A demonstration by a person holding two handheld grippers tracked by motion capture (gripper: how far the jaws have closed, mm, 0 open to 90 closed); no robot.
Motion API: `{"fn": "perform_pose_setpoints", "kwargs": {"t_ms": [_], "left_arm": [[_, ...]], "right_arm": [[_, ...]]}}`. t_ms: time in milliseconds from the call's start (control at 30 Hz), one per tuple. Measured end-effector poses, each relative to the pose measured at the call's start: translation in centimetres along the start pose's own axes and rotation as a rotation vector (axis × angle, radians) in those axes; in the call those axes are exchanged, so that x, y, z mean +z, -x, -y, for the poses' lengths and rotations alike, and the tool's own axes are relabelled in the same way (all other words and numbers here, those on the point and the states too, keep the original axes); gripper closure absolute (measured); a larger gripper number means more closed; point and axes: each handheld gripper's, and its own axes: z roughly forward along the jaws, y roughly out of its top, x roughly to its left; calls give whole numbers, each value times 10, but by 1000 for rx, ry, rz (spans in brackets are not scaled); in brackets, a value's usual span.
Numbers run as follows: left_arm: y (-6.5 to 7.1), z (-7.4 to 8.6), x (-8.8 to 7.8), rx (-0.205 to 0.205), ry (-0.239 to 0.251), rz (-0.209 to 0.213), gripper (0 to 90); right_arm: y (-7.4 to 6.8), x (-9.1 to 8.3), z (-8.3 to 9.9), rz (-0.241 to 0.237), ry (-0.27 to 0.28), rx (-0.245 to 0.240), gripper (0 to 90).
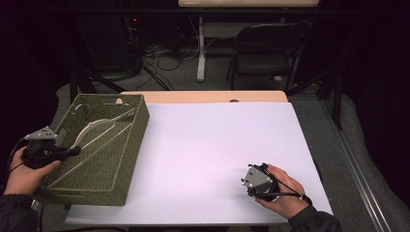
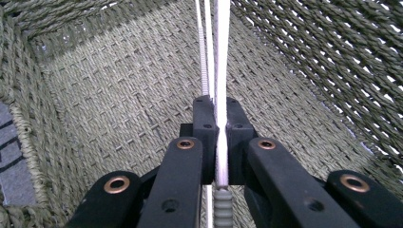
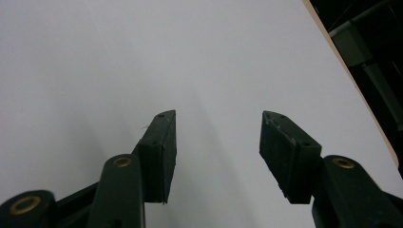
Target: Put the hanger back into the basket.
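Note:
A cream clothes hanger [image 1: 99, 130] with a metal hook lies slanted inside a green woven basket [image 1: 140, 123] at the table's left edge. My left gripper [image 1: 75, 152] reaches over the basket's near left rim and is shut on the hanger. In the left gripper view the pads [image 2: 205, 123] pinch a thin white bar of the hanger [image 2: 221, 57], which runs away over the basket's woven floor [image 2: 119, 85]. My right gripper [image 1: 251, 180] rests low over the white table top at the near right. Its jaws [image 3: 216, 118] stand open with nothing between them.
A white sheet [image 1: 217, 145] covers the table, and a strip of wood [image 1: 203, 96] shows along its far edge. A dark folding chair [image 1: 266, 48] and a table leg [image 1: 200, 48] stand on the floor beyond. The table's right edge [image 3: 351, 80] runs close to the right gripper.

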Motion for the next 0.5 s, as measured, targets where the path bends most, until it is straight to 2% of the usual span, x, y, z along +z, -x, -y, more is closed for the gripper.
{"fn": "perform_pose_setpoints", "kwargs": {"t_ms": [133, 200, 233, 300, 333, 367, 500], "left_arm": [[-1, -1, 4, -8, -32, -11, 864], [0, -2, 3, -51, -33, -87, 814], [0, -2, 3, -51, -33, -87, 745], [-4, -2, 0, -64, -44, -157, 721], [-6, -1, -2, -101, -28, -182, 667], [-7, -1, -3, -113, -23, -188, 624], [-12, 2, -9, -157, -3, -207, 573]], "right_arm": [[0, 0, 1, -2, 13, 4, 470], [1, 0, 2, -2, 12, 5, 470], [1, -1, 2, -4, 2, -1, 470], [1, -1, 2, -3, 1, 5, 470], [1, -2, 2, 1, -1, 4, 470], [1, -1, 2, 1, 8, 6, 470], [1, -2, 2, 10, 3, 9, 470]]}}
